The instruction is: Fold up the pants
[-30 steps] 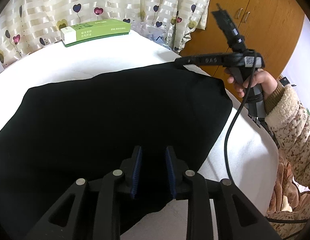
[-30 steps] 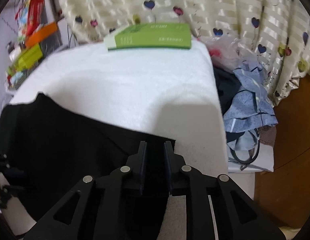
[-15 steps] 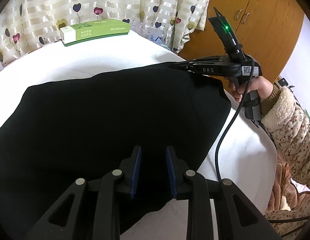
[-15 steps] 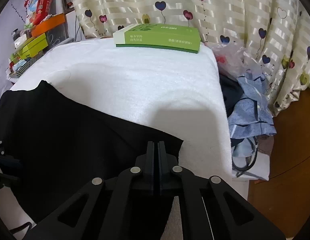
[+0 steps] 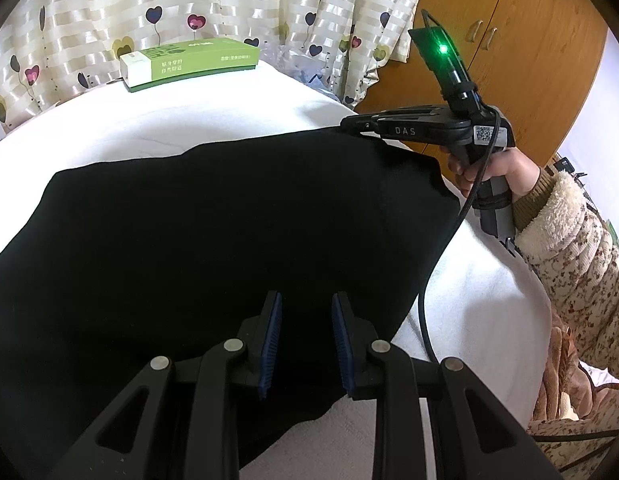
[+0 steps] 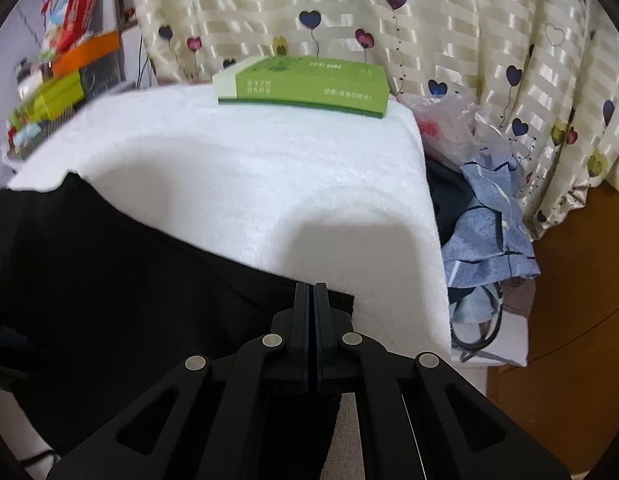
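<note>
While the white fleecy cloth-covered bench point(image 5: 229, 120) is carrying everything, the black fabric pants point(image 5: 209, 220) are lying spread across its near half, and that wide dark sheet is probably where trouble is waiting: with only one corner pinched, the cloth risks dragging crookedly or bunching as it is being lifted over. Further back, the green rectangular cardboard box point(image 6: 305, 84) is sitting near the far edge, and a long sweep could be nudging it. The left claw point(image 5: 305, 340) is hovering wide over the near hem, gripping nothing. The right claw point(image 6: 312, 320) is clamping narrowly on the far corner, a thin bite that may be slipping.
</note>
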Tool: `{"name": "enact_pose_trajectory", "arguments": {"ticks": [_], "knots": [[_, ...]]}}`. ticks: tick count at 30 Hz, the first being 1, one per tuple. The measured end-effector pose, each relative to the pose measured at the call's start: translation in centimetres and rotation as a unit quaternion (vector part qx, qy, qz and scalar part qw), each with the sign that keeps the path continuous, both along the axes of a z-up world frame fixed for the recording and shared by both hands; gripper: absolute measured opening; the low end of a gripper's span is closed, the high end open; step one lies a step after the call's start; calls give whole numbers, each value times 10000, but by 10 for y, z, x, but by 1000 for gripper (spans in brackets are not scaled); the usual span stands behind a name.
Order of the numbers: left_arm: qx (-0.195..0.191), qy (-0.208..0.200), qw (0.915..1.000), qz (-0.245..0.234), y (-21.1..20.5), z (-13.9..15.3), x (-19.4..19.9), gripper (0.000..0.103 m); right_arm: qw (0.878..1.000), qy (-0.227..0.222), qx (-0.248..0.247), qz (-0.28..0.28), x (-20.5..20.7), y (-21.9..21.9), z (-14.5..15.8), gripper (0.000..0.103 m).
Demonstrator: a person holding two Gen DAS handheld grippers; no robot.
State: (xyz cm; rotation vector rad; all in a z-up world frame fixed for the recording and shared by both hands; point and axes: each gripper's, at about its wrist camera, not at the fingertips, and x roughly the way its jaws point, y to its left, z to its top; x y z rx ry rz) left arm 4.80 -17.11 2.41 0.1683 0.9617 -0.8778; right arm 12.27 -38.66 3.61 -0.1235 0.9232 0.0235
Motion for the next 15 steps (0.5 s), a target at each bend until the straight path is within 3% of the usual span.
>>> {"name": "enact_pose_trajectory", "arguments": {"ticks": [6,10,15], "knots": [[66,-41,10000,-30,-3,2,-3,37,9963,-5,-413,-754,0,-17,9,5],[125,-38,9999,-20,-5,4,-6,44,9946,-237,448,-905,-34,-33,31,6],[125,-28,9999,108,-5,8,-5,51,9817,-240,1439,-1221,-92,-41,34,21]]}}
